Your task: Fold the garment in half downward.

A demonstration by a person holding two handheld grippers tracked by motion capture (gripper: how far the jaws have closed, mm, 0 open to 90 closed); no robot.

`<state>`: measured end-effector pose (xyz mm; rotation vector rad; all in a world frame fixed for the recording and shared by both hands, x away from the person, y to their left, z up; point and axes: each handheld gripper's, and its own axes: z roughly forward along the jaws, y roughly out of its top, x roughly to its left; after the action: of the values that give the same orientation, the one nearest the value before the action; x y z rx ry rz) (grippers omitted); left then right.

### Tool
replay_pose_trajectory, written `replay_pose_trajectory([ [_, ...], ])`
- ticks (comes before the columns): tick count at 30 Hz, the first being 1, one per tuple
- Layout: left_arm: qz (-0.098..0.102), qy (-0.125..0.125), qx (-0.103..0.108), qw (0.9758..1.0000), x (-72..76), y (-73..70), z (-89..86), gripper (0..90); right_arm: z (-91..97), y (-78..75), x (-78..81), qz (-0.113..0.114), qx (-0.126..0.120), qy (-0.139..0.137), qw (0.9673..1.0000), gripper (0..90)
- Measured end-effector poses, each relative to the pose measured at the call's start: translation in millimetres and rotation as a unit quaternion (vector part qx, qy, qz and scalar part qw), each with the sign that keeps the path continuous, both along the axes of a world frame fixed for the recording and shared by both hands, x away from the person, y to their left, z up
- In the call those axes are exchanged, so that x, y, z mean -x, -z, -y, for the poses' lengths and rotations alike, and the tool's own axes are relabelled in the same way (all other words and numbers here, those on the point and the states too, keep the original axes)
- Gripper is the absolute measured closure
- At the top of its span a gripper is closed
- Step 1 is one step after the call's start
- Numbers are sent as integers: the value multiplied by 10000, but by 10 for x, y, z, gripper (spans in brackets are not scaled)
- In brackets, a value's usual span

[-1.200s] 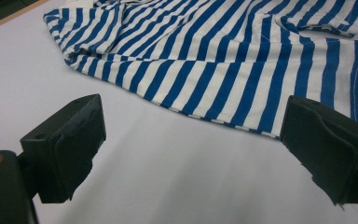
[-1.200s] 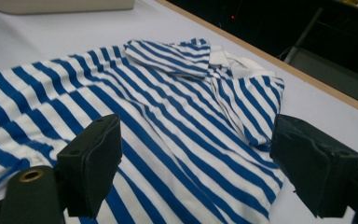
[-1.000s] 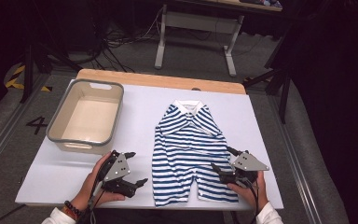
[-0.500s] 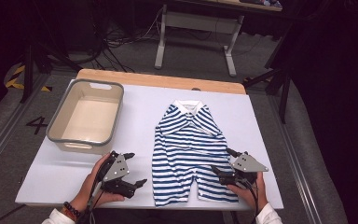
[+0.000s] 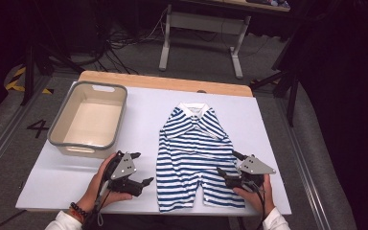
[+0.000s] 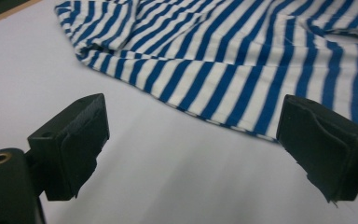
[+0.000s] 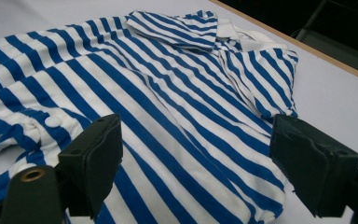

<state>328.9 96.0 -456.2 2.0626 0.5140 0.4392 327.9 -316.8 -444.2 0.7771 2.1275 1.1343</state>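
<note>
Lying flat on the near right part of the white table (image 5: 278,120), the blue-and-white striped romper (image 5: 194,153) has its white collar at the far end and its two short legs toward the near edge. The left gripper (image 5: 139,170) sits just off the garment's left edge with its jaws spread wide and nothing between them; in the left gripper view the hem runs between the two black pads over bare table. The right gripper (image 5: 227,165) hovers over the right leg area, jaws likewise wide apart and empty, the striped cloth spread beneath them in the right gripper view. The step in hand looks like taking hold of the romper's two sides for a fold, and doing it well probably means sliding one pad under a single edge on each side, pinching only the layers wanted, and lifting both sides evenly so the cloth does not bunch. A grey-rimmed empty tub (image 5: 88,120) stands at the far left, well apart from the romper. Beyond the table's wooden far edge lie a dark floor, cables and a metal table frame (image 5: 201,36).
</note>
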Motion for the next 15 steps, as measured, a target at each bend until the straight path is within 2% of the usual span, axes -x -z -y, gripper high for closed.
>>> replay_pose_trajectory([
  [2,-71,-81,15,9999,-69,-25,40,106,-2,-16,-38,-3,-45,47,10000,189],
  [6,-44,-223,88,9997,-259,-113,193,110,-4,-73,-129,-7,-92,122,9999,205],
  [7,-44,-223,88,9997,-259,-113,193,113,7,-89,-156,-14,-161,116,9998,213],
  [9,-33,-225,122,9997,-381,-152,291,129,16,-105,-192,-48,-222,111,9997,217],
  [11,-100,-253,224,9994,-577,-195,416,146,18,-162,-338,-59,-104,298,9995,235],
  [12,-100,-253,224,9994,-577,-195,416,154,28,-184,-406,-80,-159,305,9994,244],
  [13,-147,-388,214,9989,-734,-219,489,164,37,-202,-478,-83,-242,365,9990,262],
  [14,-147,-388,214,9989,-734,-219,489,176,37,-202,-478,-83,-242,365,9990,262],
  [15,-242,-432,269,9984,-857,-233,527,203,35,-232,-652,-257,-224,446,9984,264],
])
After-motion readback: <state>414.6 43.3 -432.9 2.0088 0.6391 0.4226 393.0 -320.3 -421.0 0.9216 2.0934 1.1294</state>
